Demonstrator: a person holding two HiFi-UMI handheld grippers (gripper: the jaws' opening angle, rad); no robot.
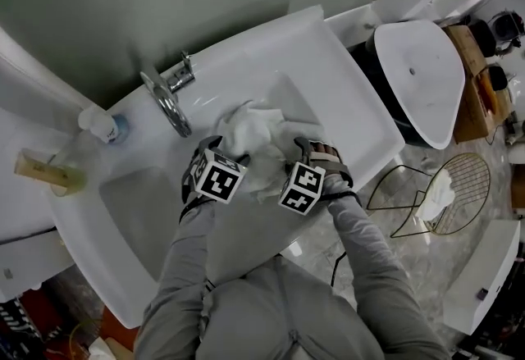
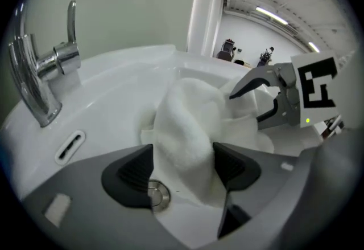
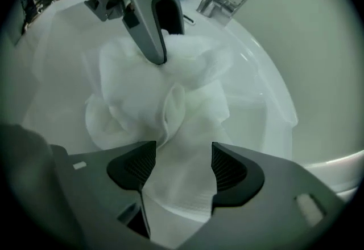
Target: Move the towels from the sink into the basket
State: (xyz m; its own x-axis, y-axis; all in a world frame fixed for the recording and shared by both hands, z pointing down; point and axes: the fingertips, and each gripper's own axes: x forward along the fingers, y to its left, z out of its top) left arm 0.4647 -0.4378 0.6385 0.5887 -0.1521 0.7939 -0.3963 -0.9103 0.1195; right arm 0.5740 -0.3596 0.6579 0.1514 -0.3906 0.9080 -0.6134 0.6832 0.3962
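Bathroom: white sink [image 1: 340, 71] under a grey wall, tap [image 1: 168, 102] at the far left of the bowl.
Towels [image 1: 253, 135]: one white heap bunched in the bowl, over the drain [image 2: 158, 195].
Left gripper [image 2: 183, 168]: jaws partway open, straddling an upright fold, not pinching.
Right gripper [image 3: 176, 166]: jaws partway open above the heap's near edge, nothing gripped.
Basket [image 1: 467, 174]: wire, on the floor, well right of the sink.
Tip: sink both pairs deeper, bite thick folds, lift together so no corner drags.
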